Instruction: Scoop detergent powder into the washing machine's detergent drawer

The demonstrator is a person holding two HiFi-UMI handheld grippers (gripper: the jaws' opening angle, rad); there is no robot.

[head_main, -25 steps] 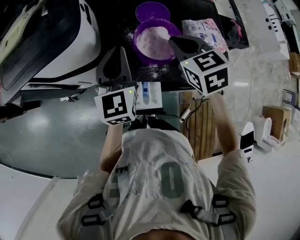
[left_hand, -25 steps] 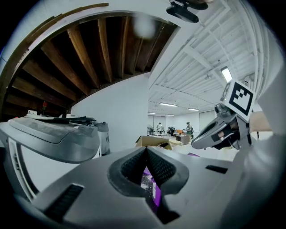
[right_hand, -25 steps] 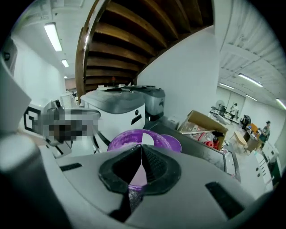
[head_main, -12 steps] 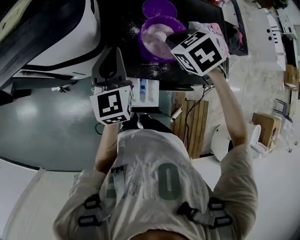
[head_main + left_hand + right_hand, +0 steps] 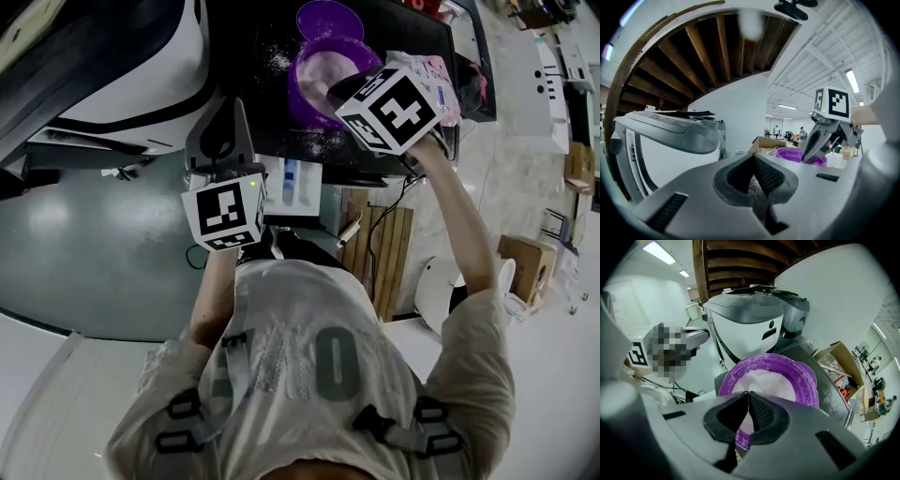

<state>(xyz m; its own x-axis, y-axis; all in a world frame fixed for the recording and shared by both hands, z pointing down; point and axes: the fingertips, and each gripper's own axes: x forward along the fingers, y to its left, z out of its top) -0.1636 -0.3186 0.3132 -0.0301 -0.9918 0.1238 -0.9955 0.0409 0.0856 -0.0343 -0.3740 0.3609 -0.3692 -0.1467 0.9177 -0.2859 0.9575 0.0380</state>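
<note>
- The right gripper [image 5: 749, 395] points down at the purple bowl [image 5: 809, 380]; its fingers are pressed together at the tips and nothing shows between them
- The detergent powder [image 5: 764, 380] lies as a white heap in that bowl, with grains clinging to the inner wall
- In the head view the right gripper [image 5: 330, 91] reaches over the near rim of the purple bowl [image 5: 295, 89], its tips low above the detergent powder [image 5: 328, 67]; whether they touch it is hard to tell from any view
- The left gripper [image 5: 753, 157] has its fingers closed on each other, holding nothing; it is level, aimed past the washing machine [image 5: 670, 140] toward the bowl
- From above, the left gripper [image 5: 231, 108] sits left of the bowl and well apart from it, just above the detergent drawer [image 5: 292, 187]
- The detergent drawer is pulled out below the dark top [image 5: 253, 56]; it is white with a blue part inside
- Loose white grains speckle the dark top beside the bowl
- A purple lid [image 5: 326, 19] lies just beyond the bowl, and a printed pouch [image 5: 436, 70] lies to the bowl's right
</note>
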